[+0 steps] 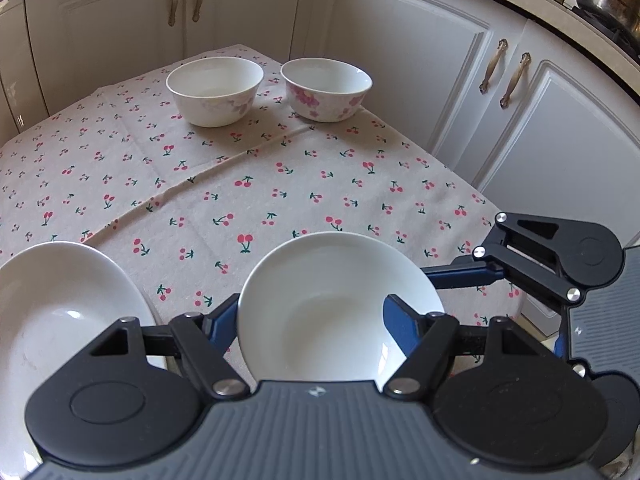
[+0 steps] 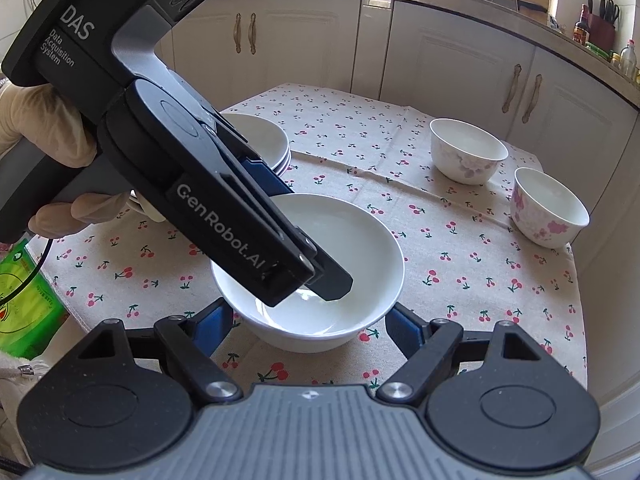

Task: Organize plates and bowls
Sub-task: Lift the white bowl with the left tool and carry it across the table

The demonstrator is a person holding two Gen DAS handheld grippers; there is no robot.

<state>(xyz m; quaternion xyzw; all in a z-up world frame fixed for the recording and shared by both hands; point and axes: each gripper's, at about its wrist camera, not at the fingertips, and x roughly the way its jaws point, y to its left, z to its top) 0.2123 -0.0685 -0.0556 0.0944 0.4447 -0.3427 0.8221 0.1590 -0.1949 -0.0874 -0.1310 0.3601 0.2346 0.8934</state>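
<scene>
Partly behind left tongs (image 2: 320, 280), white plate (image 2: 360, 248).

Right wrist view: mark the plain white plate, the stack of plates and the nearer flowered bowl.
Plain white plate (image 2: 360, 240): right wrist view, inner wall.
Stack of plates (image 2: 266, 130): right wrist view, top plate's inside.
Nearer flowered bowl (image 2: 550, 222): right wrist view, outer wall.

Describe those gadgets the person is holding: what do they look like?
Each hand-held gripper, left and right, is black and grey plastic with blue finger pads, silver pivot screws and a ribbed grey top. The left one carries white "DAS" and "GenRobot.AI" lettering. The person's hand wears a pale glove.
</scene>
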